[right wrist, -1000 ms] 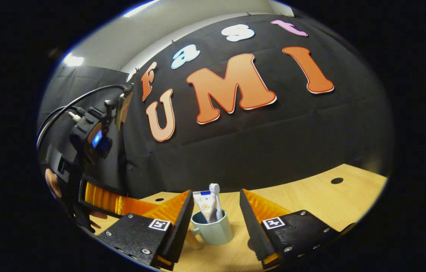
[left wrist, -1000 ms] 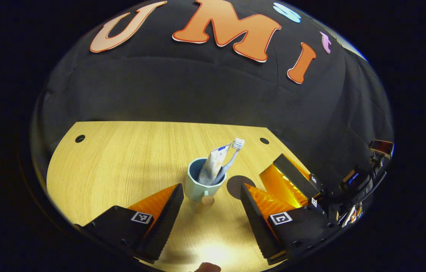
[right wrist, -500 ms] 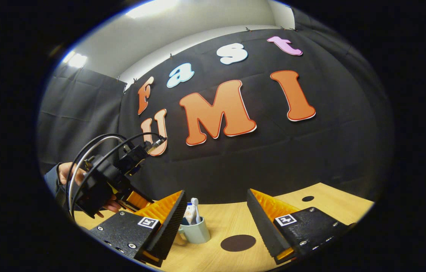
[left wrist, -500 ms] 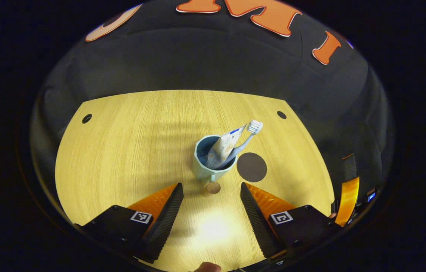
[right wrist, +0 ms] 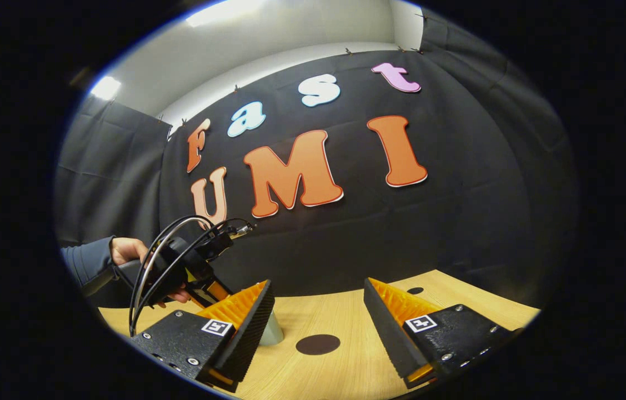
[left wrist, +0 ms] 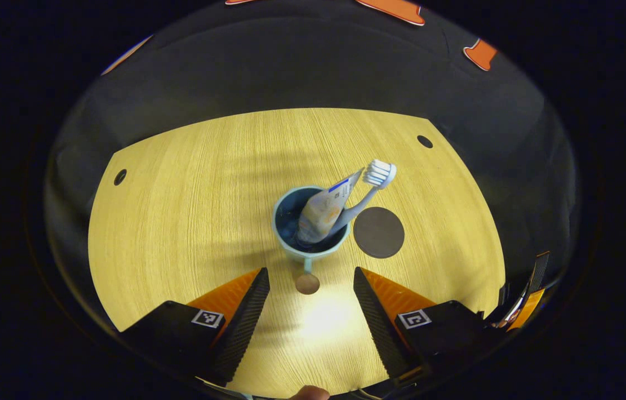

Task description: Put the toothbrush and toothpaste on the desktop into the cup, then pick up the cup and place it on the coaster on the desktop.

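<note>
In the left gripper view a light blue cup (left wrist: 308, 251) stands on the wooden desktop (left wrist: 179, 211). In it a toothpaste tube (left wrist: 324, 208) and a toothbrush (left wrist: 377, 173) lean to the right. The dark round coaster (left wrist: 379, 240) lies bare just right of the cup. My left gripper (left wrist: 310, 274) hangs open above the cup's handle, whose wooden knob (left wrist: 307, 284) points towards it, and holds nothing. My right gripper (right wrist: 318, 284) is open and holds nothing, off to the side. Its left finger hides most of the cup (right wrist: 273, 334). The coaster (right wrist: 317, 344) lies ahead of it.
A sleeved hand (right wrist: 134, 251) holds the left gripper's black body (right wrist: 176, 272) with looped cables. The desktop has small round holes (left wrist: 120, 177) near its far corners, another hole (left wrist: 424, 141) at the right. Black cloth closes off the back edge. Part of the right gripper (left wrist: 529, 289) shows low right.
My left gripper has risen and tilted down, so it looks into the cup from above. My right gripper has drawn back and to the right, away from the cup.
</note>
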Demonstrator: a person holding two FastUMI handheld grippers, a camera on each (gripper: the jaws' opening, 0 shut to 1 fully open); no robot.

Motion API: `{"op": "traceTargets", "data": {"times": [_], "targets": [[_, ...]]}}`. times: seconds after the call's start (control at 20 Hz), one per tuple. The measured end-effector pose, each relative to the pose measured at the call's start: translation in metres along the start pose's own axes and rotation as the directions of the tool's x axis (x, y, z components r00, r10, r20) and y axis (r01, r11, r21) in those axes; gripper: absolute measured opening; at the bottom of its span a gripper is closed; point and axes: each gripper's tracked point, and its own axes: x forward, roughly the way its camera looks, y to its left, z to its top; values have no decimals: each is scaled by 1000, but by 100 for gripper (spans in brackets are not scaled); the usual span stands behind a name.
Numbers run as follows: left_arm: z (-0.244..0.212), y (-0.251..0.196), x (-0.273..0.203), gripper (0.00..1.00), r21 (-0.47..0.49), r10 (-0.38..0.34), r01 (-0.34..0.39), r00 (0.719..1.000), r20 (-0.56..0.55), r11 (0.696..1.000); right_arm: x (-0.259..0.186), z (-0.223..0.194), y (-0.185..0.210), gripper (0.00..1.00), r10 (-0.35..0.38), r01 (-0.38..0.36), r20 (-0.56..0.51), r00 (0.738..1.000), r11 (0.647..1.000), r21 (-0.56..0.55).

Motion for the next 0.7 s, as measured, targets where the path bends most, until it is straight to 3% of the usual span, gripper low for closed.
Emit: {"op": "traceTargets", "data": {"times": [0.5,0.65,0.7], "targets": [[5,13,65,98,2,64,-64,996,-69,998,-29,-7,-10,98,-43,37,-56,997,994,-98],[1,4,68,80,10,44,-43,995,-93,999,-35,-8,-10,98,-49,41,-71,996,993,-111],[-1,4,73,68,15,46,-45,994,-103,999,-36,-7,-10,98,-49,41,-71,996,993,-108]]}}
